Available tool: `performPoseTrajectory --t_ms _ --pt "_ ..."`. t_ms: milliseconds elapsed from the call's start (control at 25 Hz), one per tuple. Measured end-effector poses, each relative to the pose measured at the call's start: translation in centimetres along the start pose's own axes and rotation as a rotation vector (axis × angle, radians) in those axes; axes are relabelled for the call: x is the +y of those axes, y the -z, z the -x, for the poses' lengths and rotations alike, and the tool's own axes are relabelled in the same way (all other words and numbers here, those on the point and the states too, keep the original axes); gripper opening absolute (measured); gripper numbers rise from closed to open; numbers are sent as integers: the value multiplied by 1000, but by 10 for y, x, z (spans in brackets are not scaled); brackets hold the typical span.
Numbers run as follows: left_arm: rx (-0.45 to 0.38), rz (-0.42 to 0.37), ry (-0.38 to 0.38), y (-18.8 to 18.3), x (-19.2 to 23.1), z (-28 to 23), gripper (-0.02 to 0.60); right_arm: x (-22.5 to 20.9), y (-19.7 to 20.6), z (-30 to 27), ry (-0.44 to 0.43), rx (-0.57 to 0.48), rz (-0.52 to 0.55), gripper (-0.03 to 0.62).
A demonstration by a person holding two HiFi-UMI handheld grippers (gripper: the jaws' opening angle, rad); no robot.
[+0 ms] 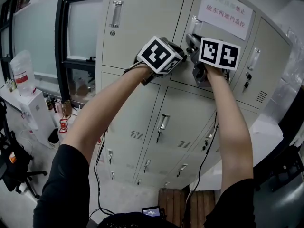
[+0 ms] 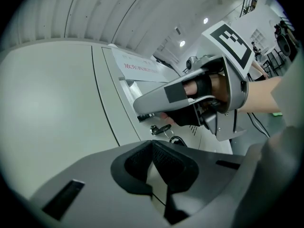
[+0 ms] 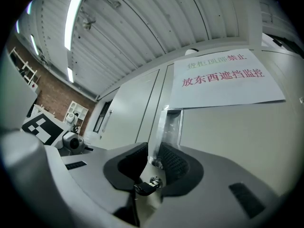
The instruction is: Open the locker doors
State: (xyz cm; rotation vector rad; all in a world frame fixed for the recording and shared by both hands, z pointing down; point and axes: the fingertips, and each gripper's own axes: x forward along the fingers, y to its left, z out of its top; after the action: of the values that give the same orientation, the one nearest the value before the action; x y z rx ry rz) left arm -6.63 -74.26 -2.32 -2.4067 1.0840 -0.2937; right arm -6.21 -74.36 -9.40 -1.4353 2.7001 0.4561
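Note:
The grey locker bank [image 1: 142,108] fills the head view. Its top middle door [image 1: 223,56] carries a paper sign [image 1: 225,12] and looks closed. My right gripper [image 1: 192,42] is raised to that door's metal pull handle [image 3: 158,134]. The pads sit on either side of the handle's lower end and press on it. A key [image 3: 144,187] hangs in the lock just below. My left gripper [image 1: 179,56] is beside it on the left, shut and empty, pointing at the door's face. From the left gripper [image 2: 153,148] I see the right gripper [image 2: 199,99] and the key [image 2: 160,128].
More closed locker doors with handles lie around and below, such as the top left door [image 1: 137,18]. A window [image 1: 80,37] and a water dispenser [image 1: 28,94] are to the left. A chair [image 1: 14,165] and a wooden pallet [image 1: 187,203] are on the floor, and a cable [image 1: 97,175] hangs down.

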Motion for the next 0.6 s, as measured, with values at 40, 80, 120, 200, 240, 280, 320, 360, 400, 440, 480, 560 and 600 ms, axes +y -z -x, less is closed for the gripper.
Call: performPoseTrajectory --t_ms 40,80,120,200,240,280,320,360,400,440,480,560,600 --pt "0 -1 2 0 0 0 19 1 0 -2 4 4 2 89" --pt "-1 0 4 1 1 1 20 1 0 -4 12 7 1 89" --pt "-2 1 6 2 2 2 20 1 0 -5 21 10 -5 89" --pt "-5 6 10 4 4 3 20 0 0 -7 36 19 -19 89" --pt "-7 10 11 4 5 4 20 0 1 -8 45 26 -20 89" --pt "-10 14 13 4 5 5 20 -1 1 -8 56 34 -16 87" --pt "-13 17 16 5 5 6 19 -1 2 -8 66 41 -12 82" --pt "-18 17 19 5 5 8 20 0 2 -8 73 44 -11 73" --pt "-24 14 26 4 4 10 20 0 2 -7 74 44 -17 72" --pt "-34 11 37 4 3 13 20 1 2 -5 72 43 -25 69" --pt "-44 12 52 3 1 15 20 2 1 -3 69 41 -32 69" --pt "-62 26 74 3 -1 20 20 5 0 0 66 37 -39 69" --pt "-69 35 79 3 -1 22 20 6 -1 3 63 35 -42 69"
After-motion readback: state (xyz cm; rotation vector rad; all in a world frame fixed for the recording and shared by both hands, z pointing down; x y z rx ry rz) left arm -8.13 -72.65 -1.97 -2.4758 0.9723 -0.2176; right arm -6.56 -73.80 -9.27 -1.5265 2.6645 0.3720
